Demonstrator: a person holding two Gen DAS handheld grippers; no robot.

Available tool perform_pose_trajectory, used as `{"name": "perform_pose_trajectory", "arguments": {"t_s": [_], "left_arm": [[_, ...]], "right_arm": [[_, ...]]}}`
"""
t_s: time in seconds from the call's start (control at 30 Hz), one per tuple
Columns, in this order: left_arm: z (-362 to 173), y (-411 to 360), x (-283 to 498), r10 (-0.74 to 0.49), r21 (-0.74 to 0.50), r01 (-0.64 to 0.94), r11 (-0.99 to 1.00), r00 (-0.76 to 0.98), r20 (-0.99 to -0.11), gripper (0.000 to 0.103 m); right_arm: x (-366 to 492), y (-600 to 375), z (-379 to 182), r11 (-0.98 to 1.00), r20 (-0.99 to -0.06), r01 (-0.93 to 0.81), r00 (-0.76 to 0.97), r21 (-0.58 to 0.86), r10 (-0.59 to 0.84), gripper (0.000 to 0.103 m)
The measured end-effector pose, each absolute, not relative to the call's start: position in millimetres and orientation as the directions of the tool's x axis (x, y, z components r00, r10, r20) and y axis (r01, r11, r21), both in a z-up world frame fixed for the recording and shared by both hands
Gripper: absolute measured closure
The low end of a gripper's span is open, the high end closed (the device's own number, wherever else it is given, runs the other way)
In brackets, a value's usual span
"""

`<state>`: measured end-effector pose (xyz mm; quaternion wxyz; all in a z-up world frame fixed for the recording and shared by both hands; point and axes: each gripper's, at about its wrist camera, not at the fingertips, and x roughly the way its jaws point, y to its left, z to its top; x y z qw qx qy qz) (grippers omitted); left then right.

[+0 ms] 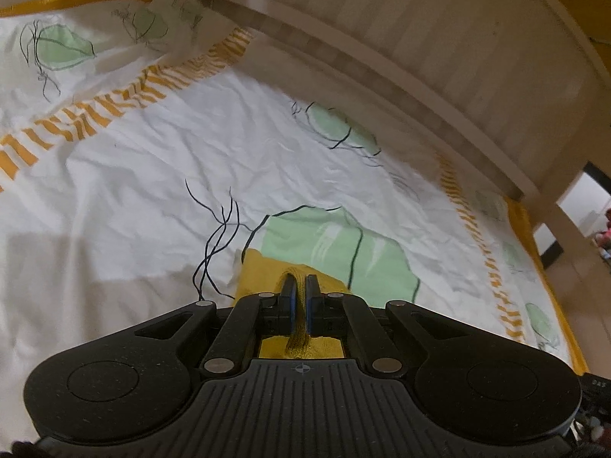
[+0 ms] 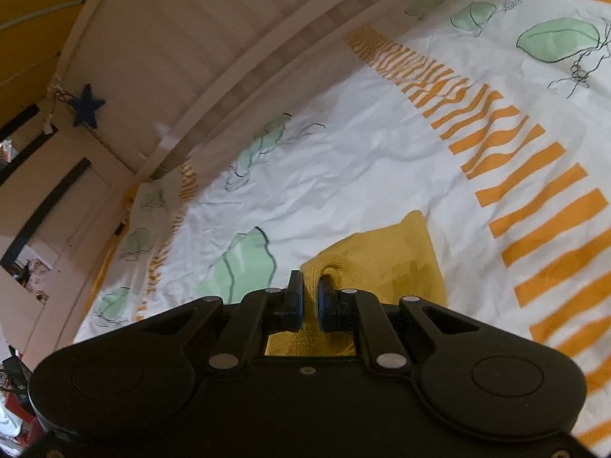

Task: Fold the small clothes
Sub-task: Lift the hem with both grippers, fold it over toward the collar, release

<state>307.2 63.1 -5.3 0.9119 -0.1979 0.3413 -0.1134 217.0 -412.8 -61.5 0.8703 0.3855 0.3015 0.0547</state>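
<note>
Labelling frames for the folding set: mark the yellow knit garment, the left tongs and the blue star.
yellow knit garment (image 2: 397, 255), right wrist view, flat panel beyond the pinched fold
left tongs (image 1: 301, 286), left wrist view, between the fingertips, on pinched cloth
blue star (image 2: 87, 106), right wrist view, its centre

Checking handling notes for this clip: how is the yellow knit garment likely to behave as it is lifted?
Probably floppy: the yellow knit garment bunches into a ridge between the pads of the left hand-held gripper and the right hand-held gripper. Likely light, since small pinches carry it. The ribbed knit looks grippy, not slippery.
</note>
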Motion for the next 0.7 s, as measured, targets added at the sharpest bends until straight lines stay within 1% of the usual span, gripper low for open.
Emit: {"name": "perform_pose_trajectory", "arguments": {"t_s": [0.23,0.37,0.53,0.57,0.6,0.63,0.67,0.7], "left_arm": [[-24,52,332,-0.331,-0.416,0.065,0.907,0.722,-0.608,0.099],[-30,49,344,-0.316,-0.394,0.061,0.917,0.713,-0.626,0.098],[-30,52,350,-0.292,-0.381,0.046,0.923,0.728,-0.620,0.095],[-30,52,352,-0.279,-0.370,0.040,0.928,0.733,-0.620,0.087],[-29,53,352,-0.264,-0.359,0.032,0.933,0.739,-0.620,0.079],[-29,55,352,-0.255,-0.355,0.027,0.935,0.746,-0.615,0.078],[-28,56,352,-0.253,-0.355,0.024,0.934,0.747,-0.615,0.078],[-28,56,352,-0.251,-0.353,0.022,0.935,0.744,-0.619,0.078]], "right_arm": [[239,-413,-82,0.698,-0.495,0.141,0.802,0.702,0.335,0.086],[245,-416,-92,0.683,-0.485,0.140,0.804,0.717,0.344,0.082],[248,-416,-99,0.696,-0.506,0.153,0.795,0.702,0.335,0.081],[247,-416,-100,0.703,-0.512,0.157,0.794,0.694,0.328,0.078],[247,-415,-100,0.707,-0.514,0.157,0.794,0.689,0.325,0.072],[247,-416,-100,0.711,-0.516,0.158,0.794,0.685,0.321,0.066],[246,-416,-99,0.716,-0.516,0.161,0.799,0.679,0.310,0.050],[245,-416,-98,0.724,-0.512,0.161,0.807,0.670,0.294,0.041]]}}
